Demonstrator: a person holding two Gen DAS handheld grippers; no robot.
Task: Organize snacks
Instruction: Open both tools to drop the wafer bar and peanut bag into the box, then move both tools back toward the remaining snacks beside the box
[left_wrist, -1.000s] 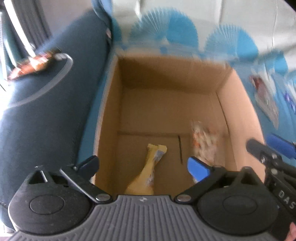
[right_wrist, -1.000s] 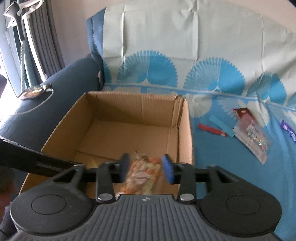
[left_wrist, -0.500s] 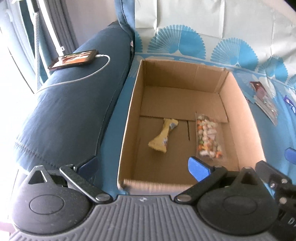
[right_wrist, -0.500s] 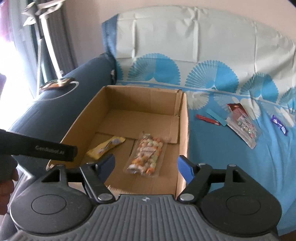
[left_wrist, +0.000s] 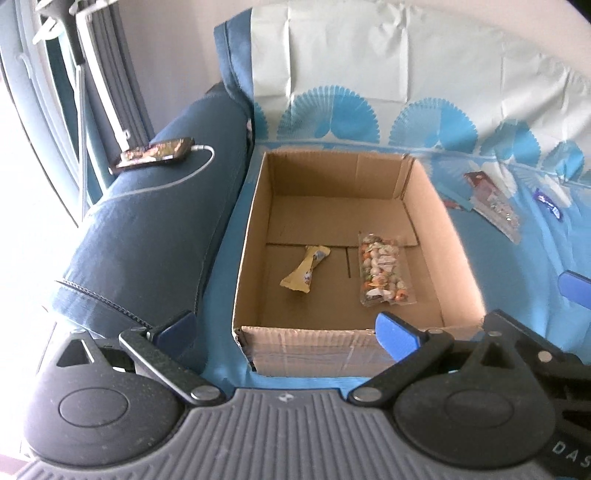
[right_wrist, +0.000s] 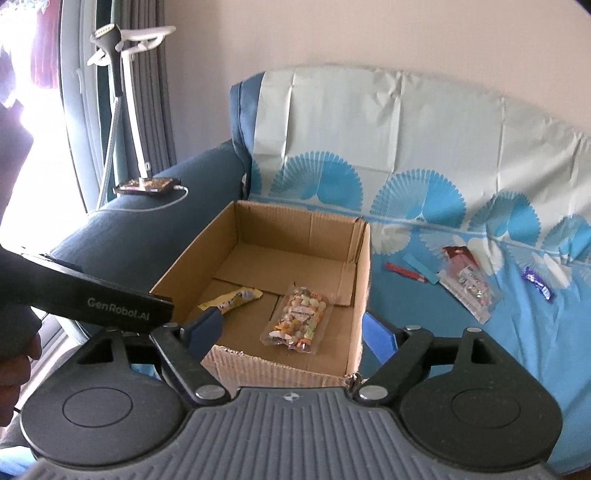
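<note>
the left wrist view looks forward and steeply down over its own fingers, from just in front of the cardboard box (left_wrist: 332, 343), straight into it, with the sofa armrest (left_wrist: 155, 236) at its left. the right wrist view sits a little further right and tips down less, so it takes in more of the patterned cover (right_wrist: 424, 147) and wall. both share the box, the armrest, the phone (left_wrist: 153, 155) and the packets (right_wrist: 469, 284) on the seat; the far right rim of each is probably too warped to compare.
</note>
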